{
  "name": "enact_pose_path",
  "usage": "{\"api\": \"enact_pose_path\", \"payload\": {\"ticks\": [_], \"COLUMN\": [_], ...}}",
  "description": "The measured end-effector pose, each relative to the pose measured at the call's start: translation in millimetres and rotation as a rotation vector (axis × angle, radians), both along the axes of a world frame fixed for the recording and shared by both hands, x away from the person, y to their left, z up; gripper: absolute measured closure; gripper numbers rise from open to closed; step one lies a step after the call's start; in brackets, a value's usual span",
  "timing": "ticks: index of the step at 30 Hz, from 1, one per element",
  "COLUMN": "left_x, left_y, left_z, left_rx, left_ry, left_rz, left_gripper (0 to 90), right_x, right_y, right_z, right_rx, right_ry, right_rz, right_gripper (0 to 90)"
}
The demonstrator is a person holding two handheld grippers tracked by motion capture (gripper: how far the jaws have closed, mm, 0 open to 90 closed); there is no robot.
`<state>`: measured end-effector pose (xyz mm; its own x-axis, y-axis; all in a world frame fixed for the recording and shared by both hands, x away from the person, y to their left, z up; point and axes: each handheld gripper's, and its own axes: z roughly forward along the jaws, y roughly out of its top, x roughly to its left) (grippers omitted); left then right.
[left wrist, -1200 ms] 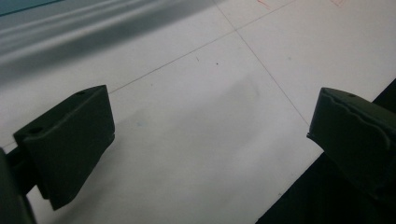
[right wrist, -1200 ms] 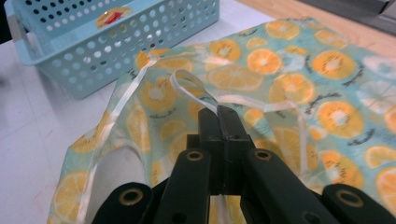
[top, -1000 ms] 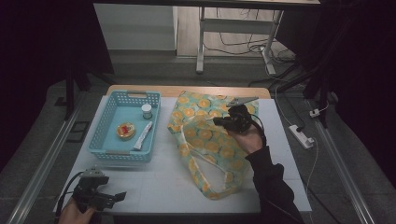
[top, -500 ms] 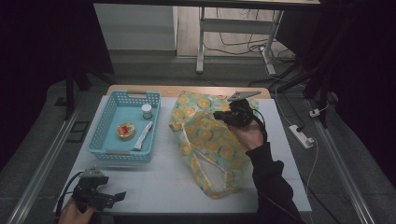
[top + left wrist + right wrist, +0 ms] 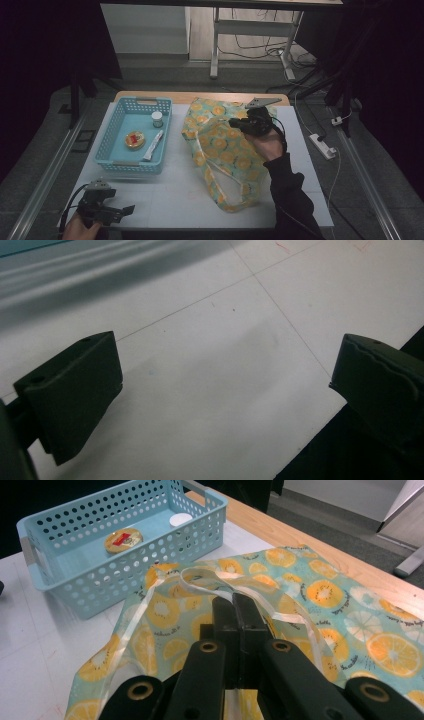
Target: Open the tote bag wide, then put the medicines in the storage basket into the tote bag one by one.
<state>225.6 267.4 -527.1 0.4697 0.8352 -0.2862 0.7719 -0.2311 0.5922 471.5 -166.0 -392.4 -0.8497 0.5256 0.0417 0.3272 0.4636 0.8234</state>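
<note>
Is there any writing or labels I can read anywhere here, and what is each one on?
Small dark lettering beside the fruit slices on the fruit-print bag: too small and blurred to read.
Red label on the round tin in the blue basket: no letters can be made out.
Faint red marks on the white table: not readable as words.
So there is nothing I can quote.
</note>
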Motion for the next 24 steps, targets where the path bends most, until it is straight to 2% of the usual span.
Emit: {"api": "enact_pose_path", "payload": {"ticks": [10,24], "left_x": [-1.0,-2.6], "left_y": [1.3,2.9], "left_z": [0.7,8.7], "left_rx": [0.000,-0.026], "left_ry": [-0.009,-0.063], "left_rz": [0.021,0.038], "left_gripper": [0.0,0.0], "right_x": [-2.4,-2.5], "right_y": [0.2,-0.7], "right_z": [-3.5,-6.7], "right_rx": [-0.010,-0.004], "right_ry": [-0.011,-0.006], "right_rz": [0.010,0.008], "right_gripper": [90.0,90.0]}}
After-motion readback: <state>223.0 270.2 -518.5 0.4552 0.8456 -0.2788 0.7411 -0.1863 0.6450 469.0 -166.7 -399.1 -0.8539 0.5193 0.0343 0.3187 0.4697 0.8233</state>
